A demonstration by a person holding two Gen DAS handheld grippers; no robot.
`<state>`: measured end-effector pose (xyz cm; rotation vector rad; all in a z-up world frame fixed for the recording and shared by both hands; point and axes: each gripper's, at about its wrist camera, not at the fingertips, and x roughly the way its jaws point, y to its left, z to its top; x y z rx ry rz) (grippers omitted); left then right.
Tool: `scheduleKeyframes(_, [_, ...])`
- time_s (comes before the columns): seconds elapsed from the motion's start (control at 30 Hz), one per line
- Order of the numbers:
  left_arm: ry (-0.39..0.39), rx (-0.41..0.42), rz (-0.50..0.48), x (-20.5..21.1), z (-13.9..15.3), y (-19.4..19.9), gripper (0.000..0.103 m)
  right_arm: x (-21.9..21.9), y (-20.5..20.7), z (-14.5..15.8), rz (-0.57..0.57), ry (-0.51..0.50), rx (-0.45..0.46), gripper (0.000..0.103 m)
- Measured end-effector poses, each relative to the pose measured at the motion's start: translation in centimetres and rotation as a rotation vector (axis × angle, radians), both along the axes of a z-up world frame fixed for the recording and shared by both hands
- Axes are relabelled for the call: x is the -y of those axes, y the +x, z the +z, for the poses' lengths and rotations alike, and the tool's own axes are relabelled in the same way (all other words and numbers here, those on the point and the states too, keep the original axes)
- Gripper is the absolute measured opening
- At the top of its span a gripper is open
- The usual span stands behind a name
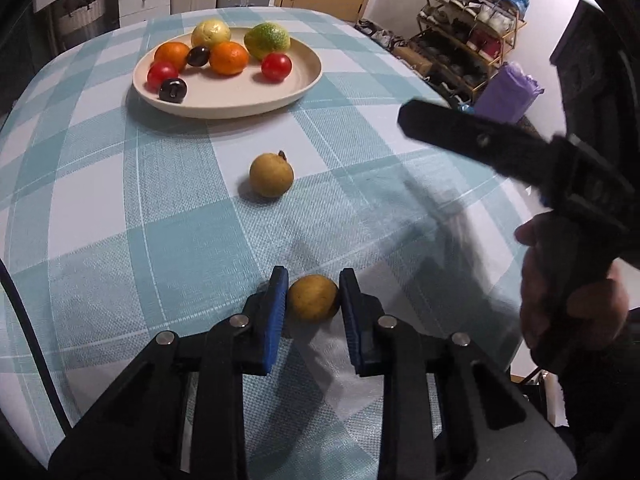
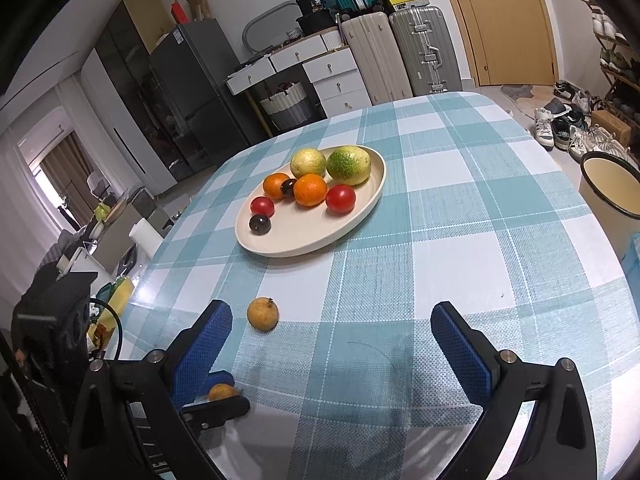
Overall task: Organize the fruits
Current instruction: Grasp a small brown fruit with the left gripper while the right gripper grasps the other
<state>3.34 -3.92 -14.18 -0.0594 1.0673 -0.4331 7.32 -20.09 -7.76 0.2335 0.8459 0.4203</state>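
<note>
My left gripper [image 1: 313,280] is shut on a small yellow-brown round fruit [image 1: 313,298] that rests on the checked tablecloth. The right wrist view shows that fruit [image 2: 222,391] low at the left, between the left gripper's fingers. A second, similar fruit [image 1: 271,175] with a short stem lies loose farther on, toward the cream plate [image 1: 240,100]. The plate holds oranges, red tomatoes, dark plums and two green-yellow citrus. My right gripper [image 2: 331,314] hovers open above the cloth with nothing between its fingers. The loose fruit [image 2: 262,314] lies just inside its left finger, before the plate [image 2: 304,236].
The blue-and-white checked table [image 2: 460,200] ends close on the left and right. A cream bucket [image 2: 608,184] stands past its right edge. A shoe rack [image 1: 472,32] and a purple bag [image 1: 506,92] sit beyond the table. A hand [image 1: 572,300] grips the right gripper's handle.
</note>
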Motion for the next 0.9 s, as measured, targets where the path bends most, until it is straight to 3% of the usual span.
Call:
scheduleKeyframes(0.47, [-0.106, 0.004, 0.136, -6.5, 0.6, 2.7, 0.023, -1.8, 1.4, -1.6, 0.049, 0.006, -0.048, 0.102])
scheduleKeyframes(0.8, [-0.168, 0.020, 0.228, -11.3, 1.5, 4.0, 0.023, -5.5, 2.5, -2.1, 0.142, -0.019, -0.046, 0.101])
scheduleKeyframes(0.9, [-0.179, 0.017, 0.237, -11.9, 1.4, 4.2, 0.023, -6.7, 2.6, -2.3, 0.174, -0.036, -0.040, 0.096])
